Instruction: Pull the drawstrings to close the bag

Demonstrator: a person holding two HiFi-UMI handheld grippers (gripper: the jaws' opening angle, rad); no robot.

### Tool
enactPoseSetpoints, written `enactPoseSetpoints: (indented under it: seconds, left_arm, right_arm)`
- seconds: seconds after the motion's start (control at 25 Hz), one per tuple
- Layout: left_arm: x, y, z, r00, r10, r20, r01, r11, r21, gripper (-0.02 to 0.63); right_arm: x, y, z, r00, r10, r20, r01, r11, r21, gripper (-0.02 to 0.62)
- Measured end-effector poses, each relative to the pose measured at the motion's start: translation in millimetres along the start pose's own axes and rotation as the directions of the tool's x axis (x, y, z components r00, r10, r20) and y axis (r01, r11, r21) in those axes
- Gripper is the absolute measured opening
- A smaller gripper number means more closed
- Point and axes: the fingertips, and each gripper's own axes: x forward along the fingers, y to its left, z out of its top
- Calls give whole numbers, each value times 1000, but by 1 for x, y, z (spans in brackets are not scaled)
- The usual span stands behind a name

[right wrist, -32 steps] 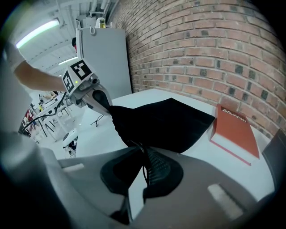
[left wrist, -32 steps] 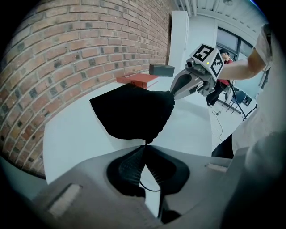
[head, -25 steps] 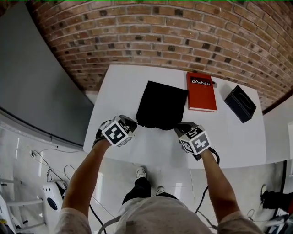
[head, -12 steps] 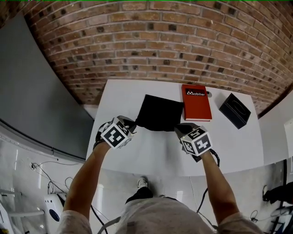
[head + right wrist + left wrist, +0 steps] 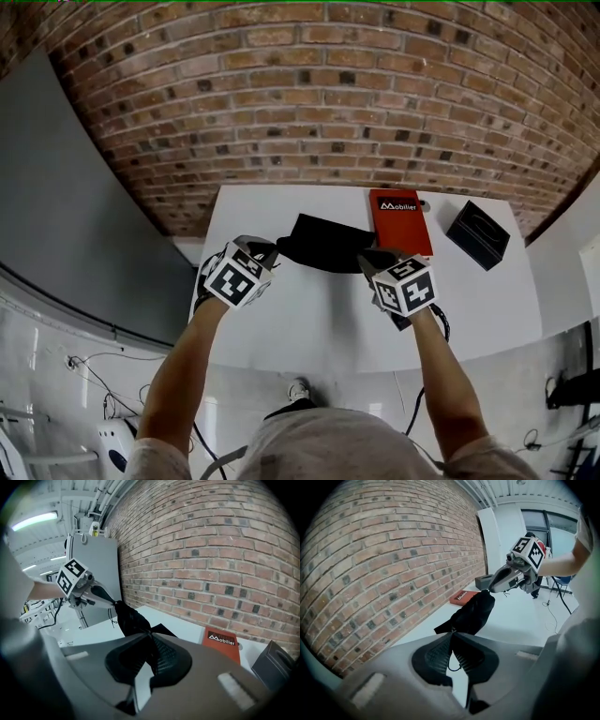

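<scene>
We hold the black drawstring bag (image 5: pixel 323 242) strung between the two tools above the white table (image 5: pixel 309 323), its mouth end facing us and raised. Its far edge looks to lie on the tabletop, though we cannot be certain. The left gripper (image 5: pixel 451 637) has its ribbed pads pressed together on the bag's left corner, and a thin loop of drawstring (image 5: pixel 453 666) hangs out just below them. The right gripper (image 5: pixel 149 641) is likewise clamped tight on black material at the bag's right corner (we cannot tell cord from cloth there). Each gripper view shows the other tool across the bag, with its tip at the opposite corner and the fabric bunched into a dark sag between them. Beyond the bag a red book (image 5: pixel 401 222) lies flat just beside its right edge. A black box (image 5: pixel 478 234) sits farther right, apart from the book. A brick wall (image 5: pixel 309 103) runs behind the table.
</scene>
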Motion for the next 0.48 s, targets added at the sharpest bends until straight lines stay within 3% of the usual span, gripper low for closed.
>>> enactPoseSetpoints:
  seconds: [0.24, 0.48]
  left_arm:
    - [-13, 26, 26, 994, 83, 68, -80, 996, -48, 11]
    - [-23, 42, 48, 987, 100, 128, -94, 994, -48, 10]
  right_arm:
    - [-6, -6, 32, 997, -59, 57, 58, 998, 7, 6]
    - [-13, -13, 62, 987, -117, 111, 116, 993, 14, 5]
